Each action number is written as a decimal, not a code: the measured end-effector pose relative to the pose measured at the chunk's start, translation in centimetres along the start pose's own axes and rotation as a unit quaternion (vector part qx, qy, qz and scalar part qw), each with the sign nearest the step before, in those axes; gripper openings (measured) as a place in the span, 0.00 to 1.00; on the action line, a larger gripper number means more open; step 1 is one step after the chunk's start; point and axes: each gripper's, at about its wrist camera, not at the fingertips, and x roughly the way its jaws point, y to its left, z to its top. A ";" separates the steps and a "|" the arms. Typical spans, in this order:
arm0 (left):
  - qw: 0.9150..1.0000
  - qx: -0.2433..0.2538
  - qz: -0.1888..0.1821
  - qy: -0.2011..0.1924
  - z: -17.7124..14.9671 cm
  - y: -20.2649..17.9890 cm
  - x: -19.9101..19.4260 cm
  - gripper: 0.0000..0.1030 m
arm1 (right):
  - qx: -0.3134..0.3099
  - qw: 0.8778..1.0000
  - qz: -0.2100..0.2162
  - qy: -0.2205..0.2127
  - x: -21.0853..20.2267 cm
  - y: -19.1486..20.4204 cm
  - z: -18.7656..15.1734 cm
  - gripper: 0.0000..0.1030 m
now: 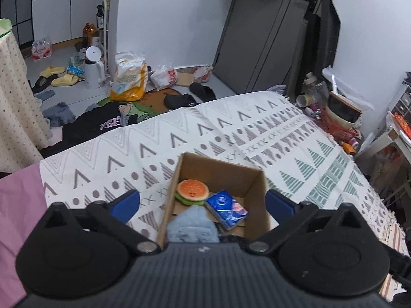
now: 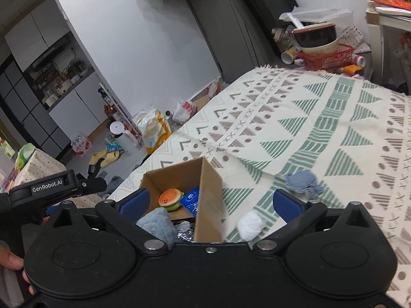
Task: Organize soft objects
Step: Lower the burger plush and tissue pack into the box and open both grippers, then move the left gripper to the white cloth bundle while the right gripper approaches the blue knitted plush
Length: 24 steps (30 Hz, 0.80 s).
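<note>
Cardboard box (image 2: 208,195) half filled, both grippers wide and empty.
I'd take the white puff (image 2: 250,224) beside its wall next, squeezing gently.

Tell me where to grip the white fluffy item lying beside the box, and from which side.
Grip the white fluffy item across its middle, coming from above with the right gripper; it is a small soft lump lying free on the blanket, just clear of the cardboard box.
</note>
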 end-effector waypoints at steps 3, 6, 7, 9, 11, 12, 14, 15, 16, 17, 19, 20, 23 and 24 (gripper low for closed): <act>1.000 -0.004 -0.010 -0.003 -0.3 -1.0 -0.4 1.00 | 0.006 1.000 0.000 -0.005 -1.2 -1.4 0.4 1.00; 1.000 0.001 -0.009 -0.012 -0.5 -2.1 -0.8 1.00 | 0.008 1.000 -0.002 -0.010 -2.2 -2.7 0.6 1.00; 1.000 0.003 -0.008 -0.016 -0.6 -2.6 -0.9 1.00 | 0.008 1.000 -0.004 -0.011 -2.4 -3.1 0.6 1.00; 1.000 0.006 -0.009 -0.017 -0.8 -3.3 -1.1 1.00 | 0.007 1.000 -0.005 -0.012 -2.9 -3.9 0.7 1.00; 1.000 0.008 -0.016 -0.011 -1.1 -4.1 -1.1 1.00 | 0.007 1.000 -0.007 -0.013 -3.4 -4.7 0.8 1.00; 1.000 0.009 -0.020 -0.009 -1.2 -4.4 -1.2 1.00 | 0.006 1.000 -0.007 -0.013 -3.5 -5.0 0.9 1.00; 1.000 0.014 -0.026 -0.003 -1.6 -5.3 -1.1 1.00 | 0.007 1.000 -0.010 -0.013 -3.8 -5.8 1.0 1.00; 0.999 0.018 -0.027 -0.001 -1.8 -5.7 -1.1 1.00 | 0.009 1.000 -0.013 -0.013 -3.9 -6.1 1.0 1.00; 0.999 0.023 -0.025 0.000 -2.1 -6.1 -1.0 1.00 | 0.011 1.000 -0.015 -0.013 -4.1 -6.4 1.1 1.00; 0.999 0.028 -0.020 0.002 -2.3 -6.6 -0.9 1.00 | 0.012 1.000 -0.016 -0.013 -4.2 -6.8 1.1 1.00; 0.999 0.035 -0.013 0.010 -2.8 -7.3 -0.6 1.00 | 0.011 1.000 -0.015 -0.016 -4.6 -7.3 1.2 1.00; 0.999 0.038 -0.010 0.015 -3.0 -7.8 -0.4 1.00 | 0.012 1.000 -0.015 -0.017 -4.7 -7.6 1.2 1.00; 0.998 0.057 0.005 0.031 -3.5 -9.1 0.1 1.00 | 0.017 1.000 -0.013 -0.018 -4.9 -8.5 1.4 1.00; 0.997 0.064 0.008 0.034 -3.7 -9.5 0.2 1.00 | 0.019 1.000 -0.013 -0.018 -4.9 -8.9 1.4 1.00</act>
